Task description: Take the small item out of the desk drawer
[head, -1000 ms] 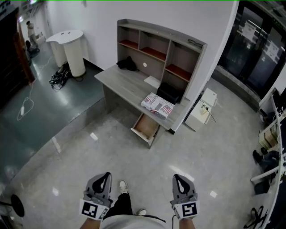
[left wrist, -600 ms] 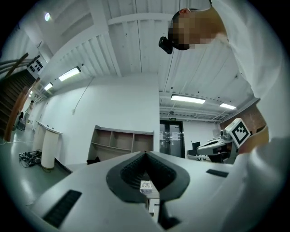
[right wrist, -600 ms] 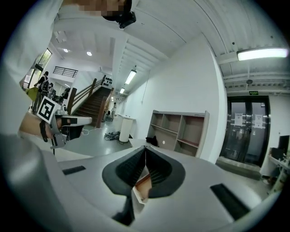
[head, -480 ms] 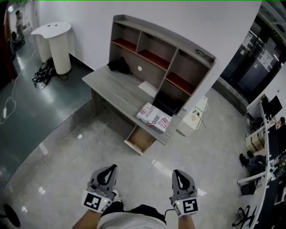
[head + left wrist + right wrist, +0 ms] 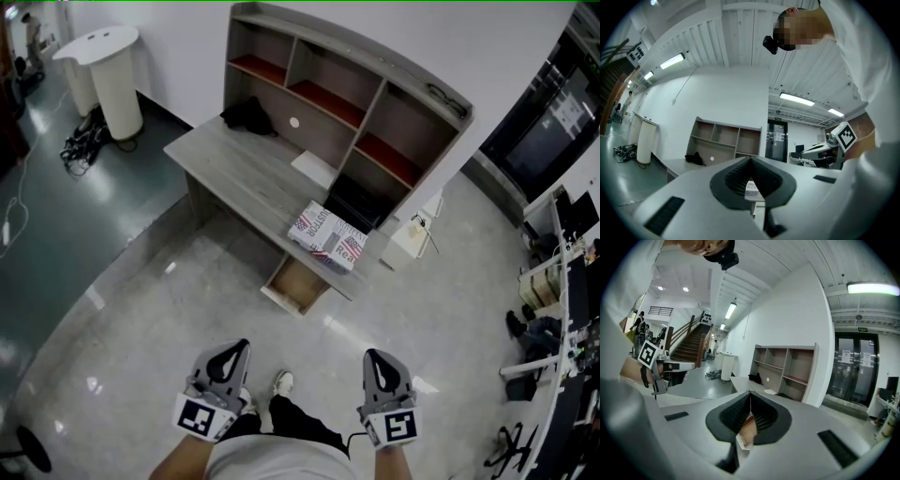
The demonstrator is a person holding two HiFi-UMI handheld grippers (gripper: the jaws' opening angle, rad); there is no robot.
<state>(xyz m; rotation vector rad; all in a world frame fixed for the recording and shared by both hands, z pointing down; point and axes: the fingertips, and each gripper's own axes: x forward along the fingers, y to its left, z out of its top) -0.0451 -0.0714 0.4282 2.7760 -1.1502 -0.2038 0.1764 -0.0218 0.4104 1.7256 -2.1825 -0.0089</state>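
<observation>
A grey desk (image 5: 232, 167) with a shelf hutch (image 5: 361, 89) stands against the white wall. Below its front edge a drawer (image 5: 298, 285) is pulled out; I see only a brown inside, no small item. Both grippers are held low in the head view, well short of the desk. My left gripper (image 5: 231, 347) has its jaws together with nothing between them, its tips (image 5: 751, 159) pointing towards the desk. My right gripper (image 5: 377, 355) is likewise shut and empty, and through its tips (image 5: 750, 393) the drawer's brown inside shows.
A patterned box (image 5: 328, 236) lies on the desk above the drawer, with a black bundle (image 5: 247, 114) and a white sheet (image 5: 314, 169) farther back. A white round stand (image 5: 105, 66) and cables (image 5: 84, 141) are at left, a white unit (image 5: 417, 234) right of the desk.
The desk and open drawer have come nearer and larger in the head view as the person walked towards them. Both grippers stayed shut and advanced together.
</observation>
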